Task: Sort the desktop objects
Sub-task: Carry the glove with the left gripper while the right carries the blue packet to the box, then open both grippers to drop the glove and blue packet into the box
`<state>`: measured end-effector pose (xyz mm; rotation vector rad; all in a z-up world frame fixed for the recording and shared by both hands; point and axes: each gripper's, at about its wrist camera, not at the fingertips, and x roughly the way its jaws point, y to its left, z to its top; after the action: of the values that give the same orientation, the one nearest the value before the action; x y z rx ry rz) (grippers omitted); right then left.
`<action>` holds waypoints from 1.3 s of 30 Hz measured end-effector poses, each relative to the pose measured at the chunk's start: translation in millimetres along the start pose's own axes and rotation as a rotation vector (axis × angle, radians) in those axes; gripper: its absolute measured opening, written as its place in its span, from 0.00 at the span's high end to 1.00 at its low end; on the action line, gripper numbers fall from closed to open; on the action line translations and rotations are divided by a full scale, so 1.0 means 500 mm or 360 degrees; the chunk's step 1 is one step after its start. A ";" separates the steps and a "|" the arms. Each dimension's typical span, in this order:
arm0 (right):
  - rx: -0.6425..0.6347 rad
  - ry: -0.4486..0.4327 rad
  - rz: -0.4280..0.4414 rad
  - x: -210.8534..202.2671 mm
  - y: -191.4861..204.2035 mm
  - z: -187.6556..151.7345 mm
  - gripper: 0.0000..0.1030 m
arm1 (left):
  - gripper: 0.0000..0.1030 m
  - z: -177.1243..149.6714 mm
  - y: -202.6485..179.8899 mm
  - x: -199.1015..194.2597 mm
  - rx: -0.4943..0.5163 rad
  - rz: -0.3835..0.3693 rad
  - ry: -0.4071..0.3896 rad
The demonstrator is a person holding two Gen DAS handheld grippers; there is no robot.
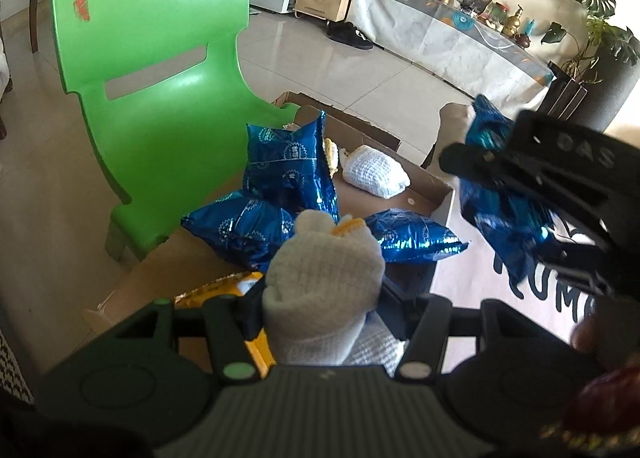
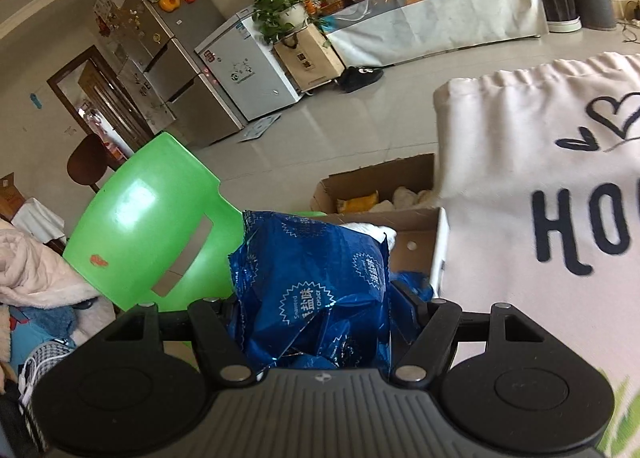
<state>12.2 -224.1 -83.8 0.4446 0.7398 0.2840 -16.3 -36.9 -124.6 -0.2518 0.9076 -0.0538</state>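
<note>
Left gripper pinching a rolled grey-white knitted glove between its jaws, glove standing upright and poking forward past the fingertips, yellow cuff edge showing at its top. Held low over the open cardboard box, tilted downward toward the box contents. In the box: three blue foil snack bags, one upright, one lying at left, one lying at right; a white knitted bundle at the far end; a yellow packet just under the left jaw.

Right gripper clamped on a fourth blue foil snack bag, bag crumpled between the jaws and sticking up ahead of them. In the left wrist view the same gripper enters from the right, angled down-left, carrying its bag beside the box's right wall, above a white cloth with dark lettering.

Green plastic chair standing just behind the box at left.
</note>
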 end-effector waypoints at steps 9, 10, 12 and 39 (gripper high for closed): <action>0.0004 -0.0009 -0.0060 0.047 0.012 0.019 0.10 | 0.05 0.006 0.000 -0.005 -0.0027 0.0120 -0.0089; 0.0011 -0.0011 -0.0033 0.046 0.010 0.020 0.10 | 0.05 0.008 -0.001 -0.008 -0.0013 0.0126 -0.0104; 0.0035 -0.0008 -0.0028 0.039 0.003 0.024 0.10 | 0.04 0.010 -0.005 -0.012 0.0003 0.0133 -0.0115; -0.0024 -0.0005 -0.0378 -0.144 -0.015 -0.062 0.10 | 0.00 -0.019 -0.046 -0.081 0.0272 0.0125 -0.0062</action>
<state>-59.5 -250.3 -65.6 0.3389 0.7791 0.0659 -47.6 -54.9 -93.4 -0.0583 0.8682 -0.0534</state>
